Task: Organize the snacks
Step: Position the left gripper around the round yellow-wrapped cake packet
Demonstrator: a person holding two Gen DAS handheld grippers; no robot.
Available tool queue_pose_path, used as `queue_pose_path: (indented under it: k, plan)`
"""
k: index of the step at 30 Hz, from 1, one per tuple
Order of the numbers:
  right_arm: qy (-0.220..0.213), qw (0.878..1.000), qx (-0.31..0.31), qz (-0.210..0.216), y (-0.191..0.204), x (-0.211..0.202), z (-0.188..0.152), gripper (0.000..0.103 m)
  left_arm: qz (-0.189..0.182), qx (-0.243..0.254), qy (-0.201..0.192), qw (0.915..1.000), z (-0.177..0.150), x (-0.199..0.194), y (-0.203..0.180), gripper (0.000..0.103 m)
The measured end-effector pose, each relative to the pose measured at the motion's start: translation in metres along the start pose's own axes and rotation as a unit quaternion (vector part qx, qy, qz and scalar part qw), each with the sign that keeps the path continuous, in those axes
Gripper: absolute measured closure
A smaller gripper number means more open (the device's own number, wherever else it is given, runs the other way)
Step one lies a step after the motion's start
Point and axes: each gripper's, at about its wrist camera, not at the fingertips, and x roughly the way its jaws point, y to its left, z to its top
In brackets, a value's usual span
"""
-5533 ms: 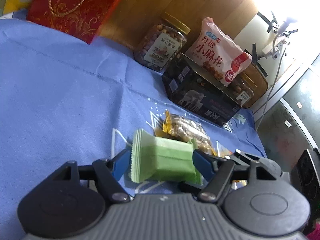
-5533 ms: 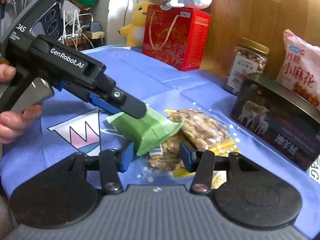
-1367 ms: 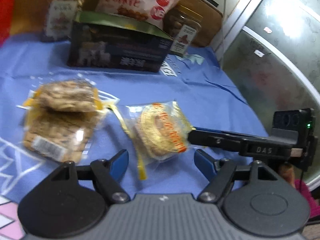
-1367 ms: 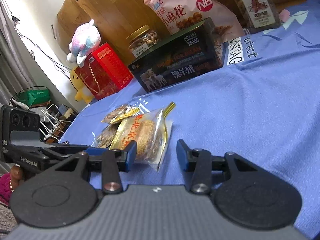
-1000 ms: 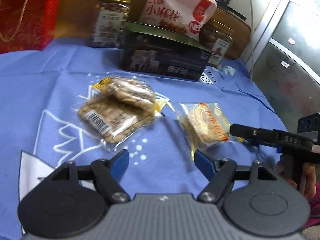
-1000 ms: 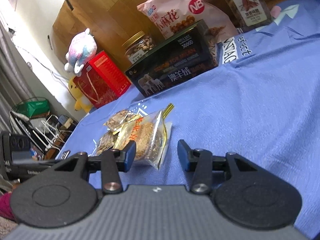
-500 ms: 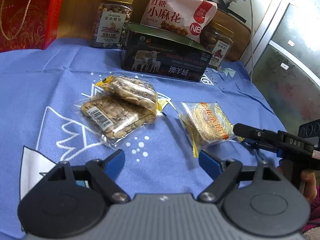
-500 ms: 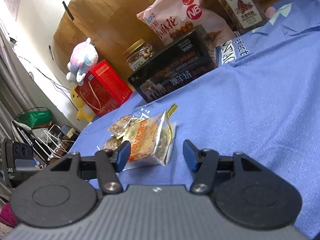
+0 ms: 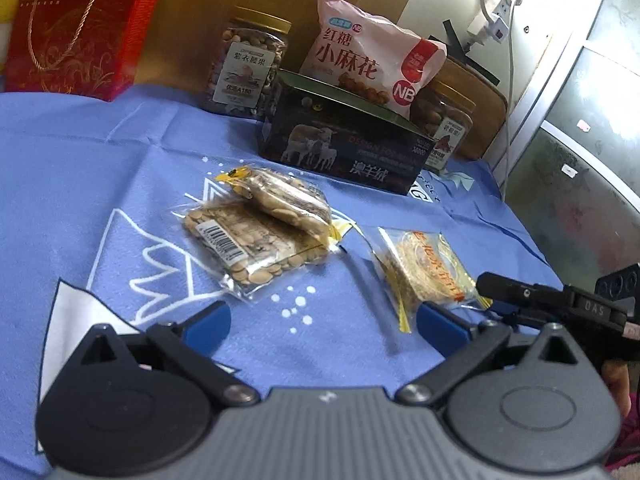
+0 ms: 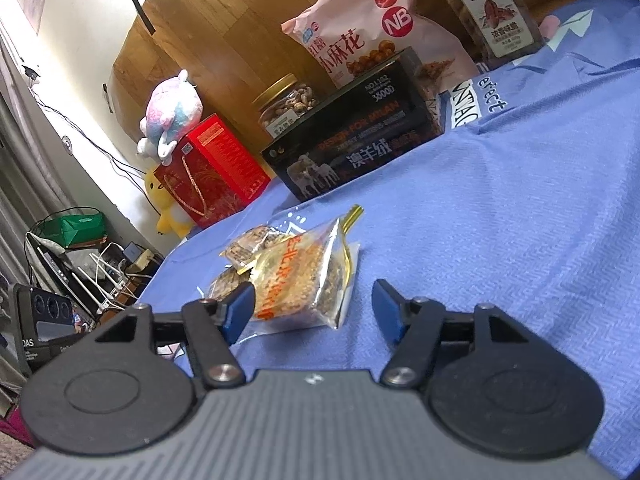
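My left gripper (image 9: 323, 320) hangs spread wide over the blue cloth (image 9: 80, 168), gripping nothing; the two seed packs (image 9: 260, 236) lie stacked just above centre frame, ahead of its left finger. The cake pack (image 9: 428, 272) sits right of centre, just ahead of the right finger. My right gripper (image 10: 314, 308) is parted too, empty, with that cake pack (image 10: 304, 280) low and centre, touching its left pad, orange lettering facing me. Along the top: a pink bag (image 9: 372, 64) marked "NB" and 小麻花, a dark box (image 10: 356, 148) reading "DESIGN FOR MILAN", "36000" and 澳羊绒, and a red box (image 9: 80, 24) upper left.
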Motion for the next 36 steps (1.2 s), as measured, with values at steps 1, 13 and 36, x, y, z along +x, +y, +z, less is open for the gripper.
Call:
queue_pose_path:
  k: [1, 13, 36]
  plan:
    - [0.002, 1.000, 0.001, 0.002, 0.000, 0.000, 0.001, 0.033, -0.001, 0.008, 0.002, 1.0000, 0.000, 0.000, -0.001, 0.000]
    - [0.011, 1.000, -0.010, 0.005, 0.005, 0.003, 0.001, 0.025, -0.050, 0.018, 0.010, 0.9986, 0.005, -0.008, 0.002, 0.000]
    - [0.054, 0.998, -0.014, 0.021, 0.008, 0.006, -0.003, 0.074, -0.109, 0.012, 0.068, 0.9916, 0.018, 0.033, -0.019, 0.026]
